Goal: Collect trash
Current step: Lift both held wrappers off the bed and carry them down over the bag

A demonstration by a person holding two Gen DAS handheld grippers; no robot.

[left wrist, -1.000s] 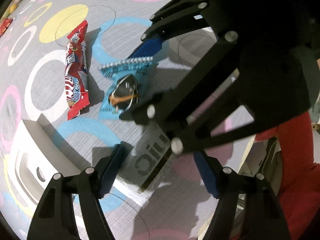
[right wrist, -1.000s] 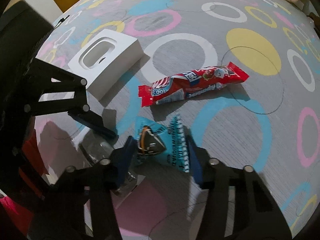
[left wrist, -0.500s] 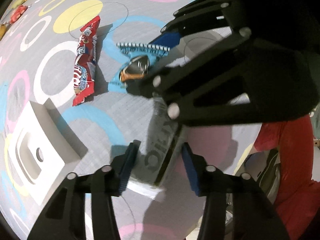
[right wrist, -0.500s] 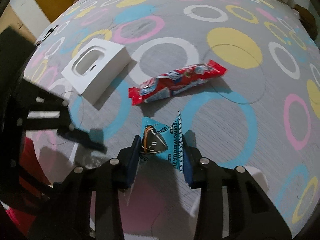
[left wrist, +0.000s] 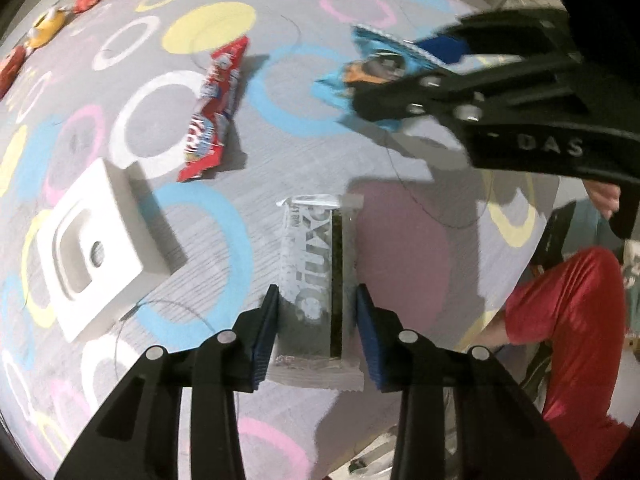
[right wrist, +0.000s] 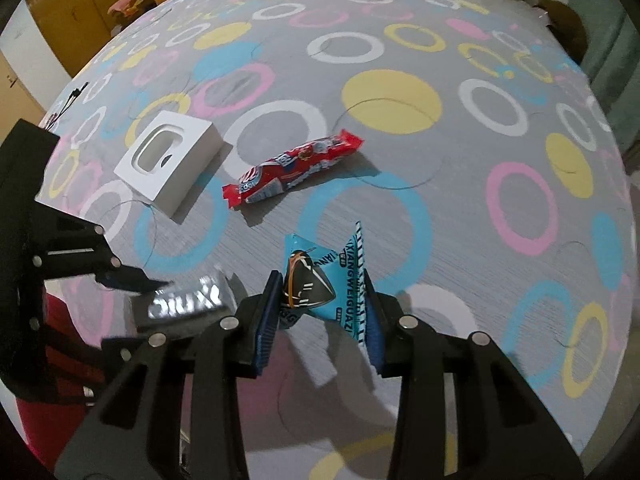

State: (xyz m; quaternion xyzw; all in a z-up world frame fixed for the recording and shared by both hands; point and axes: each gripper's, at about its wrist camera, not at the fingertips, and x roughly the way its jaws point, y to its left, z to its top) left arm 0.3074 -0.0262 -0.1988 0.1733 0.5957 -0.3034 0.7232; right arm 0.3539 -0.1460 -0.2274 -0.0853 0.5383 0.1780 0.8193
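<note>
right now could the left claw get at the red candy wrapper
Probably not yet: the left claw is shut on the silver wrapper. The red candy wrapper lies uncovered on the sheet beside the white box, so the way itself looks free.

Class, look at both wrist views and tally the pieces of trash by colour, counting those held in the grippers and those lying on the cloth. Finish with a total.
Red: 1, the red wrapper on the cloth
Blue: 1, the blue packet in the right gripper
Silver: 1, the silver wrapper in the left gripper
White: 1, the white box insert on the cloth
Total: 4
</note>
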